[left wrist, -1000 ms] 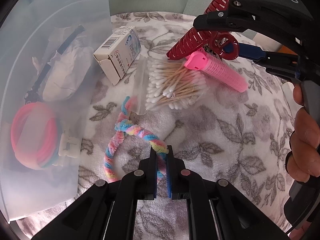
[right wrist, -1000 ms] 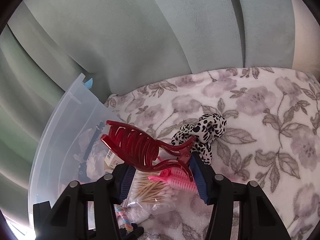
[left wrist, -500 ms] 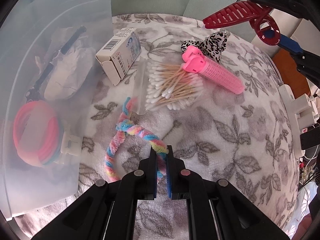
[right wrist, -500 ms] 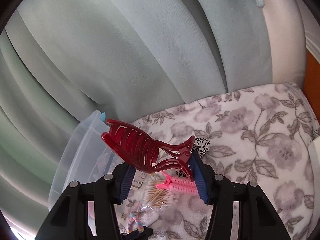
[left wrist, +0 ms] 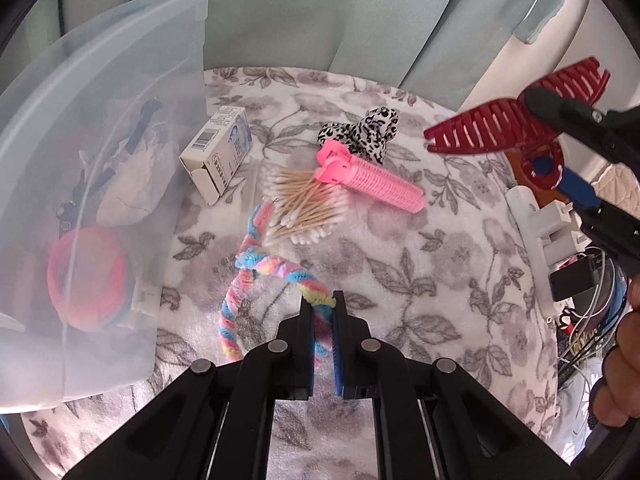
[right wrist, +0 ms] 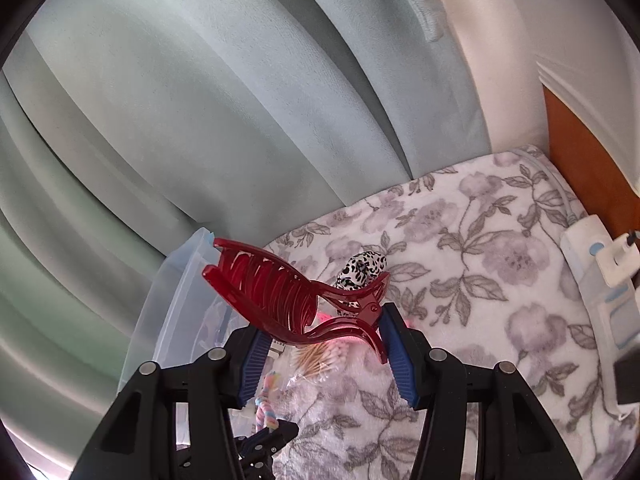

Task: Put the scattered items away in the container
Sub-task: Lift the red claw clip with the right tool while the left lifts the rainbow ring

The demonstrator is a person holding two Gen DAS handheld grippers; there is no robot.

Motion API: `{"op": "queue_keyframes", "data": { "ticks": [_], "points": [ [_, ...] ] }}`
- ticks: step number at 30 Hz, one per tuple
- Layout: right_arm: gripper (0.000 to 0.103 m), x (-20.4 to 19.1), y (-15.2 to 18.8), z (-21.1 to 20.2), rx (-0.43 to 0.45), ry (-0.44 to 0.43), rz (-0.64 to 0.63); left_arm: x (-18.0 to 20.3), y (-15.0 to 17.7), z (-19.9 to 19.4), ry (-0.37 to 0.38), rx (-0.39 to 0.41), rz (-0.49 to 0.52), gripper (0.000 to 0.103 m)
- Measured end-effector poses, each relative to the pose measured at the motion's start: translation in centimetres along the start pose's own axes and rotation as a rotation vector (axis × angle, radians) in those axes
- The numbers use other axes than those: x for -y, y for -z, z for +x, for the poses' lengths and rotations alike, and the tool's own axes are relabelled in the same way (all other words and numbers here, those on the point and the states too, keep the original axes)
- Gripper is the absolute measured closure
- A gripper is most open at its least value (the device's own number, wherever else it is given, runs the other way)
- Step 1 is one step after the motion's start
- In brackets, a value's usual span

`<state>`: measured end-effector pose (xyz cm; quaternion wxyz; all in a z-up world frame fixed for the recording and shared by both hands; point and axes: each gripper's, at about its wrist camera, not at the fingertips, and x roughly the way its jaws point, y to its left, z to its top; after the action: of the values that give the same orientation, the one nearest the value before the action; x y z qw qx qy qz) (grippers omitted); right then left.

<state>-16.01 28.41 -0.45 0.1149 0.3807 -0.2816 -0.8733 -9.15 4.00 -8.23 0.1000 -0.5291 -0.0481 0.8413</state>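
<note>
Claws (left wrist: 322,312) (right wrist: 320,344) grip twisted rope (left wrist: 276,268), red clip (right wrist: 296,300).

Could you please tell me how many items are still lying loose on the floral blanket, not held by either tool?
4: the white box beside the container, the cotton swabs mid-blanket, the pink roller overlapping them, and the leopard scrunchie behind it. Others may be hidden.

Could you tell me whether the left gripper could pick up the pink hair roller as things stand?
Probably not yet: the left gripper is shut on the rainbow twisted hair tie, though nothing blocks the pink hair roller itself.
</note>
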Motion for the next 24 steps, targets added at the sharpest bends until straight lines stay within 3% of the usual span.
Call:
{"op": "queue_keyframes", "data": {
  "ticks": [3, 5, 10, 15, 24],
  "points": [
    [0.046, 0.1, 0.4, -1.3, 0.007, 0.009, 0.028, 0.4, -0.2, -1.6, 0.034, 0.027, 0.011, 0.096],
    [0.046, -0.1, 0.7, -2.1, 0.016, 0.019, 0.039, 3.0, -2.8, 0.8, 0.058, 0.049, 0.029, 0.096],
    [0.046, -1.2, 0.9, -3.8, 0.026, 0.064, 0.035, 5.3, -4.7, 0.8, 0.118, 0.098, 0.061, 0.096],
    [0.046, -3.1, 0.6, -6.3, 0.065, 0.073, 0.009, 5.1, -4.7, -3.5, 0.17, 0.167, 0.078, 0.096],
    [0.046, -8.0, 0.2, -8.2, 0.1, 0.075, -0.083, 3.9, -4.8, -7.9, 0.223, 0.27, 0.08, 0.096]
  ]
}}
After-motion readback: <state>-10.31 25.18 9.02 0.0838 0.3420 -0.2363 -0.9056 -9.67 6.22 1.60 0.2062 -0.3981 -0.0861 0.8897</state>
